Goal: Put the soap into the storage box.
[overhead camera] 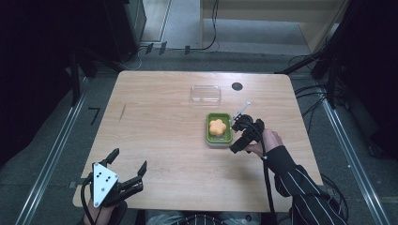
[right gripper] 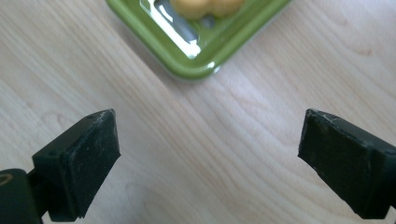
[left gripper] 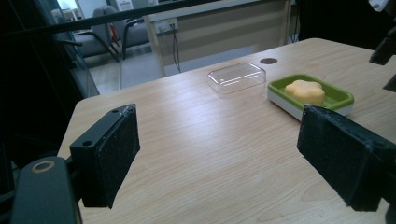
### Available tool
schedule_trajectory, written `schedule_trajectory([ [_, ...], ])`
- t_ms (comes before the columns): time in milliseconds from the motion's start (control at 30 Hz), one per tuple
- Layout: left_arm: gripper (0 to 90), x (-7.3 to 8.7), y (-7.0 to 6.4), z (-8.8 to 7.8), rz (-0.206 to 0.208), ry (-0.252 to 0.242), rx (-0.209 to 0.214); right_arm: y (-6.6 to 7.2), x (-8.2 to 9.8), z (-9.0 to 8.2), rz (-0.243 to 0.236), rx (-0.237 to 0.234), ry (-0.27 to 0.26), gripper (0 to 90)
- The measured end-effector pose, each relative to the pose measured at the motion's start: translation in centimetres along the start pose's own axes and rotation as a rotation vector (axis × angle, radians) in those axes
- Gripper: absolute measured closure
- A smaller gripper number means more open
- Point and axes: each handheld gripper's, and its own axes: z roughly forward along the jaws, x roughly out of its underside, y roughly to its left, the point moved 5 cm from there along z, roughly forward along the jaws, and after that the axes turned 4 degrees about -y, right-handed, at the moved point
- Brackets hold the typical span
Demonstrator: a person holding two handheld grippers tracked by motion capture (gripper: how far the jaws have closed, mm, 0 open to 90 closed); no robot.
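An orange flower-shaped soap [overhead camera: 217, 126] lies in a green dish [overhead camera: 208, 136] right of the table's middle. My right gripper [overhead camera: 236, 136] hovers just right of the dish, open, with bare wood between its jaws. In the right gripper view the gripper [right gripper: 208, 158] faces a corner of the dish [right gripper: 154, 46], and the soap [right gripper: 205, 7] sits at the top edge. My left gripper [overhead camera: 129, 159] stays near the front left corner, open and holding nothing. Its own view looks past the gripper [left gripper: 219, 149] to the dish [left gripper: 343, 95] and soap [left gripper: 304, 90].
A clear plastic lid [overhead camera: 205, 93] lies behind the dish, also seen as the lid [left gripper: 236, 77] in the left gripper view. A dark round hole [overhead camera: 237, 86] marks the table's far side. A sleeve and cable trail off the front right edge.
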Motion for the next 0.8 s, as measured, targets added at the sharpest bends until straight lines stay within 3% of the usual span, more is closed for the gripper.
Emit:
schedule_trajectory([
  [800, 13.5, 0.0, -0.1, 0.1, 0.002, -0.002, 0.002, 0.7, 6.9, 0.5, 0.036, 0.016, 0.121, 5.5],
])
